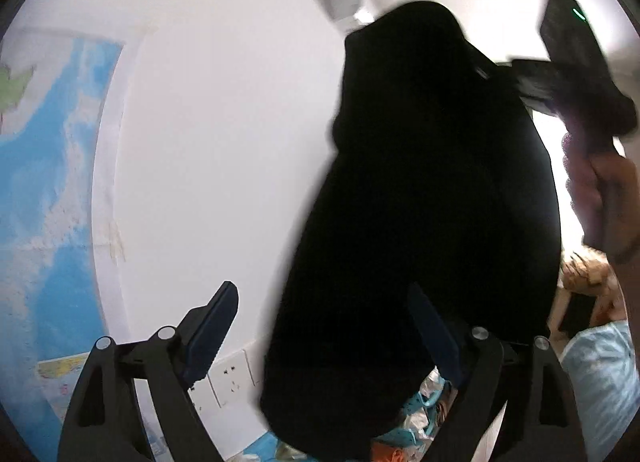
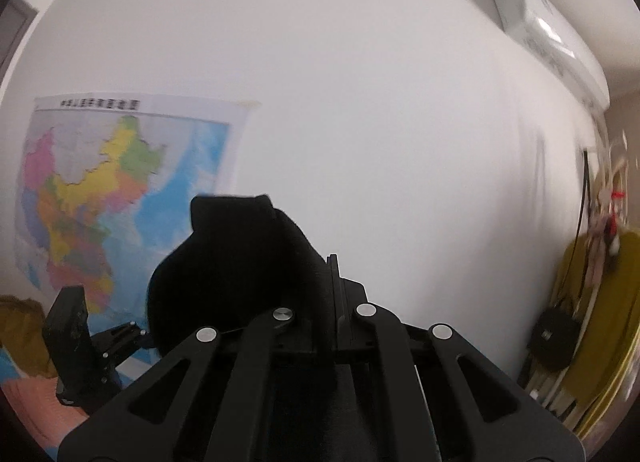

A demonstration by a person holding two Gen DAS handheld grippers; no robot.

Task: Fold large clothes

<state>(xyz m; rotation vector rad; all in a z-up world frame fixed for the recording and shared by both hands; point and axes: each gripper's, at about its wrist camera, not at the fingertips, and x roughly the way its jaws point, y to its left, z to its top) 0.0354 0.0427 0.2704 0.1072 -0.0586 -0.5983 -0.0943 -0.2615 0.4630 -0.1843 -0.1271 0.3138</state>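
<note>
Between your right gripper [image 2: 320, 262] jaws: black soft fabric garment [image 2: 240, 262], pinched tight, bunched top edge poking above fingers. Garment held high in air, hanging in front of white wall [image 2: 380, 122]. Your left gripper [image 1: 324, 326] spread wide, gripping nothing; garment [image 1: 432, 202] drapes just past its right finger. Judgement: cloth limp, fairly heavy, sags and twists; take hold at opposite top corner or shoulder seam. Colourful wall map [image 2: 104, 190] beyond. Containers: none discernible; clutter below garment too blurred to tell.
</note>
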